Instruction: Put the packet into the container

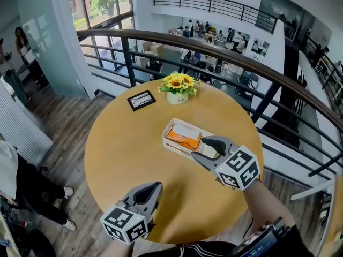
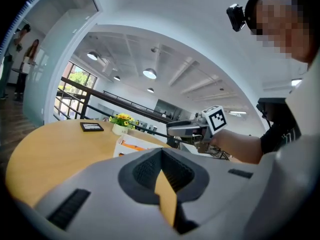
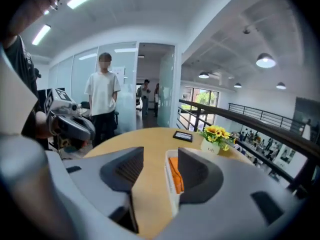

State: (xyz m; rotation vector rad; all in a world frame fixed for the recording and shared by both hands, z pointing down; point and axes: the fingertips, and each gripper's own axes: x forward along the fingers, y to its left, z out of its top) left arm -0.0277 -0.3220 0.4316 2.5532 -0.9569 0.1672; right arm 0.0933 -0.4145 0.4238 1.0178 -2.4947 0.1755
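We judge the placing step done: the orange packet (image 1: pixel 183 138) lies flat inside the white container (image 1: pixel 169 128), just ahead of and below the tips of the right gripper (image 1: pixel 197 147). That gripper hangs above the container's near end with its jaws spread wide and nothing between them; along its own line of sight we see only the container's rim and a strip of the packet in the gap. The left gripper (image 1: pixel 158 186) sits well back from the container, over the near part of the table (image 1: pixel 123 149), tips pressed together and empty. What remains, as we read it, is only to draw the right tool clear without clipping the rim. The packet looks thin and soft-sided. The container is a shallow, rigid rectangle with rounded corners, probably plastic. The tabletop is round, smooth and wood-toned, and the jaw pads are dark and ribbed.
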